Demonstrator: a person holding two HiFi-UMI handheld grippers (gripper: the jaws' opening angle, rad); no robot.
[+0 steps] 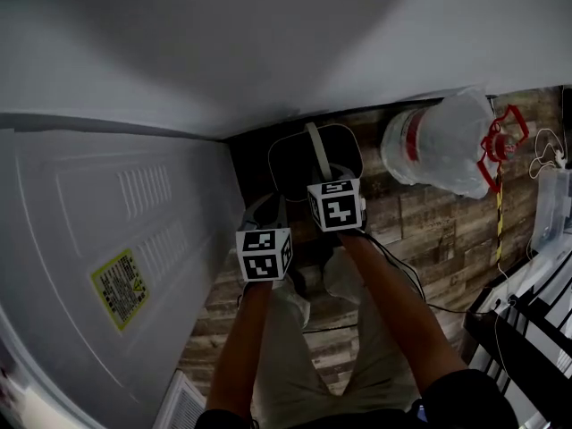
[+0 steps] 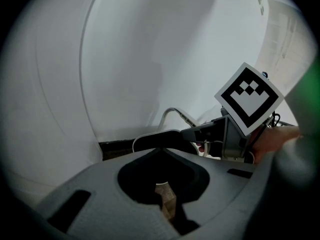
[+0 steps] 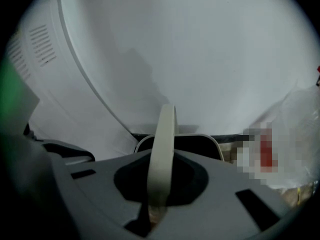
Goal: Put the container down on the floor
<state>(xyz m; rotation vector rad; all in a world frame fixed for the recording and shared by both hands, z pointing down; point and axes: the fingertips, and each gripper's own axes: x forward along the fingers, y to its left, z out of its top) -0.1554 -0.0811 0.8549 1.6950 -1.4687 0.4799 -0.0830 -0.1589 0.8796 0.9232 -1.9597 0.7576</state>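
Note:
A dark container (image 1: 335, 150) with a pale rim sits low in the corner between the white wall and the white panel. Whether it touches the wood floor (image 1: 420, 231) I cannot tell. Its pale handle (image 1: 315, 148) stands upright, and my right gripper (image 1: 323, 179) is shut on it. In the right gripper view the handle (image 3: 163, 154) runs straight up out of my right gripper (image 3: 157, 209), with the container's rim (image 3: 200, 137) behind. My left gripper (image 1: 273, 220) hovers just left of the container, shut with nothing in it. The left gripper view shows my left gripper (image 2: 167, 204) over bare floor, the container (image 2: 155, 139) ahead.
A large white panel (image 1: 98, 231) with a yellow label (image 1: 119, 286) fills the left side. A plastic-wrapped white jug (image 1: 438, 141) with a red fitting (image 1: 502, 139) stands right of the container. Cables and a black rack (image 1: 527, 329) lie at the right. The person's legs stand below the grippers.

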